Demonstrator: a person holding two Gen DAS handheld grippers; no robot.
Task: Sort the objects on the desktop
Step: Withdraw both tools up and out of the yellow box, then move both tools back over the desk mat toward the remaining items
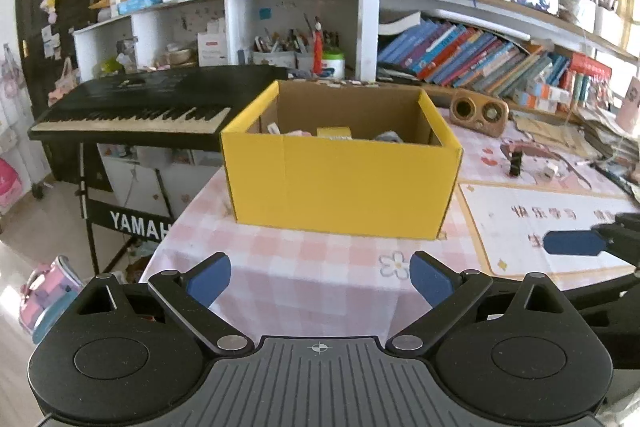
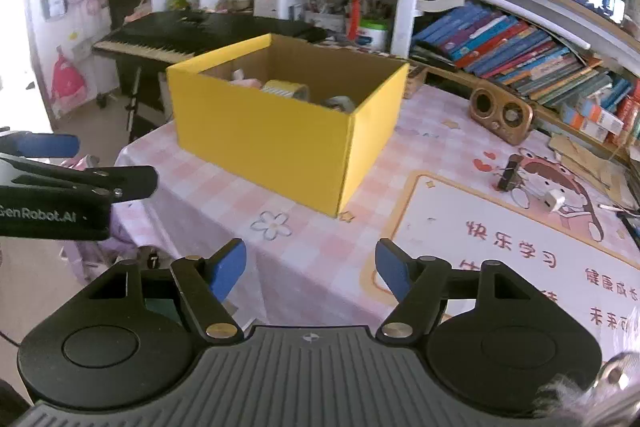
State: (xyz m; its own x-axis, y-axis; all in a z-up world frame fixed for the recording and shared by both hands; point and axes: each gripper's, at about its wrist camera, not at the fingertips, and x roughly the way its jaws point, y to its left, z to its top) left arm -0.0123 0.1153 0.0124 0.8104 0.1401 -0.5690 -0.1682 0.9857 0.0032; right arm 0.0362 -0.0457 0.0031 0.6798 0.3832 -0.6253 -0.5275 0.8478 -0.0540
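A yellow box (image 1: 340, 183) is seen standing on the surface (image 1: 304, 267), which is covered by a pink checked cloth. The box is open at the top. A yellow roll of tape (image 2: 286, 90) and some other small things are seen inside it, but those cannot be made out well.

The left tongs (image 1: 320, 279) are held wide open in front of the box, and nothing is held in them. The right tongs (image 2: 310, 269) are also held wide open with nothing in them, just beside the left tongs, near the front edge of the surface.

To the right of the box, a white mat with red writing (image 2: 520, 251) is laid on the cloth. A small black clip (image 2: 508, 175) and a small white plug (image 2: 554, 201) are seen lying near the mat's far edge, well apart from the box. A brown speaker (image 2: 500, 115) is placed further back, near the books (image 2: 520, 43). A black keyboard (image 1: 140, 107) is seen behind the box on the left.
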